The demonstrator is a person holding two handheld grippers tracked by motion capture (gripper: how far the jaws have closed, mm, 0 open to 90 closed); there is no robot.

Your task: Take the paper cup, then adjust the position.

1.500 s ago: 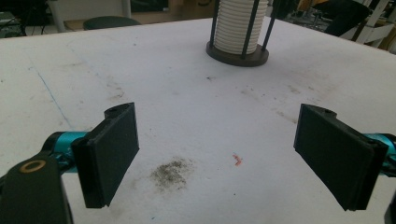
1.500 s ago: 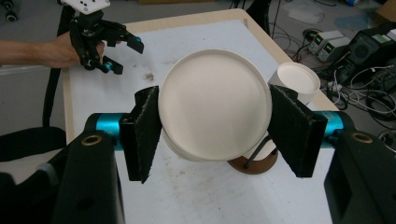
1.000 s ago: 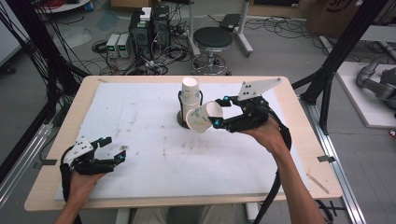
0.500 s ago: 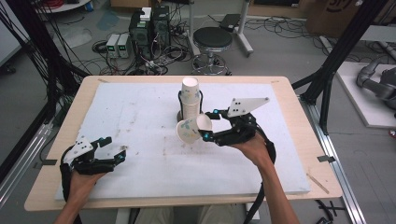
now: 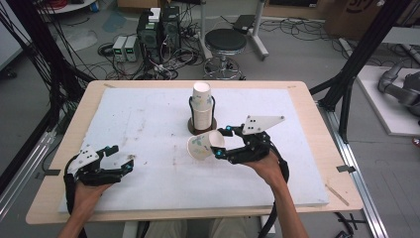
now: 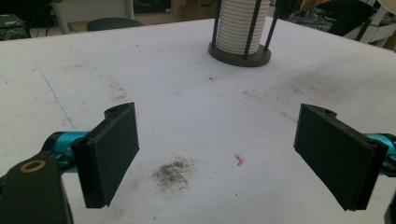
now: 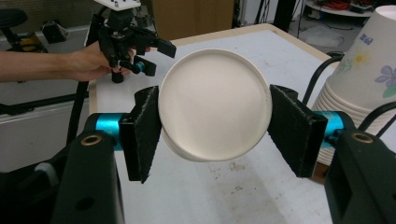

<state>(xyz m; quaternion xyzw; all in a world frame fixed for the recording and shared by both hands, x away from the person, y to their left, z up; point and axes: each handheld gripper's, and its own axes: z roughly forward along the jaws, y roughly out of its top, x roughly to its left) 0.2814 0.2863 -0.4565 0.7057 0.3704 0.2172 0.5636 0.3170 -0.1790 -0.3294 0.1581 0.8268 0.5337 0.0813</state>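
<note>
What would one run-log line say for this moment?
right gripper: shut on paper cup, held sideways | left gripper: open, nothing between fingers | cup stack: upright in holder

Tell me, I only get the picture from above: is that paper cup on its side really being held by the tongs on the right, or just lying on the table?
Observer: Held. The right tongs pinch the cup from both sides, its flat bottom facing their camera.
Operator: And the left tongs, are they holding anything?
Observer: No. The left tongs stand wide apart with bare white tabletop between them.
Operator: What is that white tower in the middle?
Observer: A stack of cups standing in a dark round holder with thin upright rods.
</note>
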